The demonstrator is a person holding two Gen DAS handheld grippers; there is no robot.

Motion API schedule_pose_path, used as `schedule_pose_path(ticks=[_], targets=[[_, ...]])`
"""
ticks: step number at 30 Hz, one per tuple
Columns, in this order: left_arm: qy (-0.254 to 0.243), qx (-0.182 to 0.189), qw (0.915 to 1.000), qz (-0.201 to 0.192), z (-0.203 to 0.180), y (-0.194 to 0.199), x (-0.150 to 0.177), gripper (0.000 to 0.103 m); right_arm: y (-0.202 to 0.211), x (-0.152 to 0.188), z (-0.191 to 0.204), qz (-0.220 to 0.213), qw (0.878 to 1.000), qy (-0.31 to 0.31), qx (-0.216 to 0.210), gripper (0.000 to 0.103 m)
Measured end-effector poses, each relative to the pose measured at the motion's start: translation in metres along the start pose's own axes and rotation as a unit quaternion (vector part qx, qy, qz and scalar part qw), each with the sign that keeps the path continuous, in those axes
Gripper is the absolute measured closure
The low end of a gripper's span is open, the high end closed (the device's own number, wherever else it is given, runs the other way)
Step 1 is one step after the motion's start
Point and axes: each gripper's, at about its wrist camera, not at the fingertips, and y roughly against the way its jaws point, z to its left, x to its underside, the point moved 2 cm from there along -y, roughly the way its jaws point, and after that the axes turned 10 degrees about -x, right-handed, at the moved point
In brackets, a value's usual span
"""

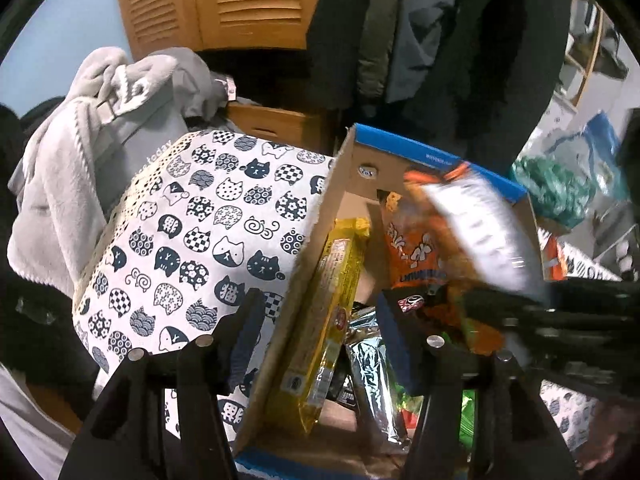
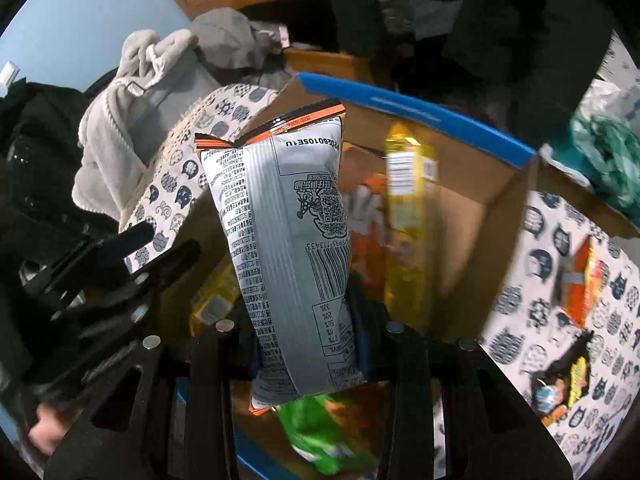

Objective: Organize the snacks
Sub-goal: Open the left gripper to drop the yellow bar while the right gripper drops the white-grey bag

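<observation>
My right gripper (image 2: 306, 332) is shut on a silver and orange snack bag (image 2: 288, 240) and holds it upright over the open cardboard box (image 2: 480, 216) with a blue rim. The same bag (image 1: 476, 232) shows blurred in the left wrist view, over the box (image 1: 320, 216). Inside the box stand a yellow packet (image 1: 328, 320), an orange bag (image 1: 416, 252) and a silver foil pack (image 1: 372, 376). My left gripper (image 1: 320, 332) is open and empty; its fingers straddle the box's left wall.
The box sits on a cat-print cloth (image 1: 192, 232). More snack packs (image 2: 580, 280) lie on the cloth to the right. A grey robe (image 1: 80, 152) is piled at left. Dark coats (image 1: 440, 40) hang behind. A green bag (image 2: 328, 432) lies below the right gripper.
</observation>
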Motion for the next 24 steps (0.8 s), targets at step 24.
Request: schedule_pose_path(ticks=[24], targets=[[0.017, -0.009, 0.9993, -0.032, 0.018, 0.037, 0.01, 0.022, 0.018, 0.004, 0.019, -0.03, 0.998, 0.03, 0.035, 0.029]])
